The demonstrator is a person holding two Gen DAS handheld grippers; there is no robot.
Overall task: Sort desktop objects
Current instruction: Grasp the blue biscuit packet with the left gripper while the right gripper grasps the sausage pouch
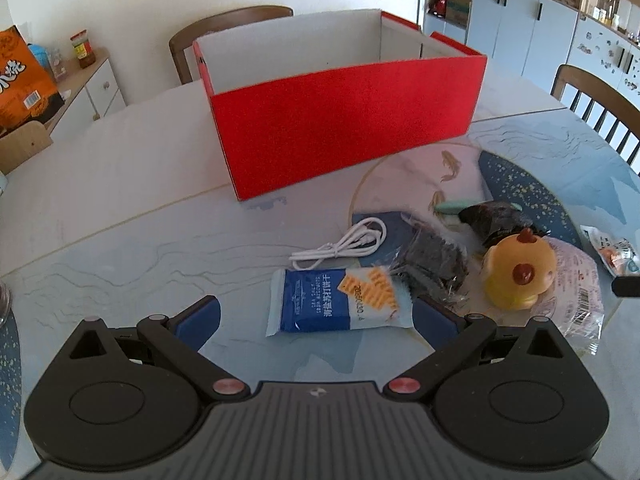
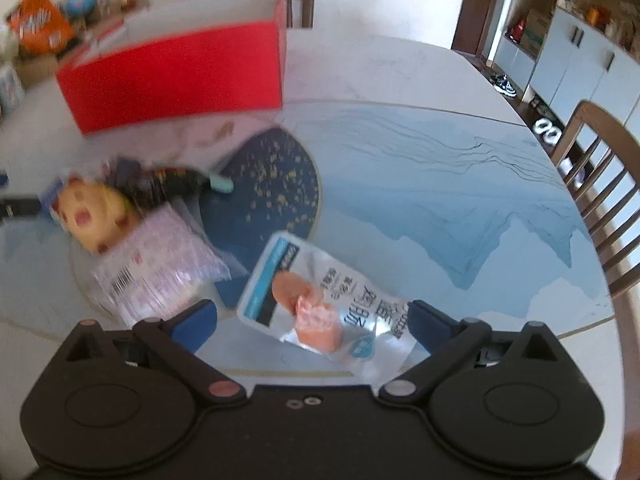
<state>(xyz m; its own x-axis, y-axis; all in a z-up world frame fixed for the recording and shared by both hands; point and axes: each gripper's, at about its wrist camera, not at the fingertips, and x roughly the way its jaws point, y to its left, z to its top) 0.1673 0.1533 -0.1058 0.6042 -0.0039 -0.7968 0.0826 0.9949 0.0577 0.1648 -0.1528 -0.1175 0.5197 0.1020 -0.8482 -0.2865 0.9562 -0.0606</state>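
Note:
An open red box (image 1: 344, 120) with a white inside stands on the table beyond the clutter. In the left wrist view, a blue-and-white cracker packet (image 1: 336, 302) lies between the fingers of my open left gripper (image 1: 316, 316). Behind it lie a coiled white cable (image 1: 344, 246), a dark wrapped item (image 1: 434, 264), a yellow plush toy (image 1: 518, 270) and a pink-printed clear bag (image 1: 576, 292). In the blurred right wrist view, my open right gripper (image 2: 312, 318) straddles a silver snack pouch (image 2: 320, 300). The red box (image 2: 176, 76), plush toy (image 2: 94, 216) and bag (image 2: 156, 268) lie left.
Wooden chairs stand behind the box (image 1: 228, 28) and at the right table edge (image 2: 596, 176). A side cabinet with an orange package (image 1: 24, 80) is at the left. Bare blue-patterned tabletop (image 2: 460, 184) stretches to the right of the pouch. A mint-green object (image 1: 456, 207) lies by the dark item.

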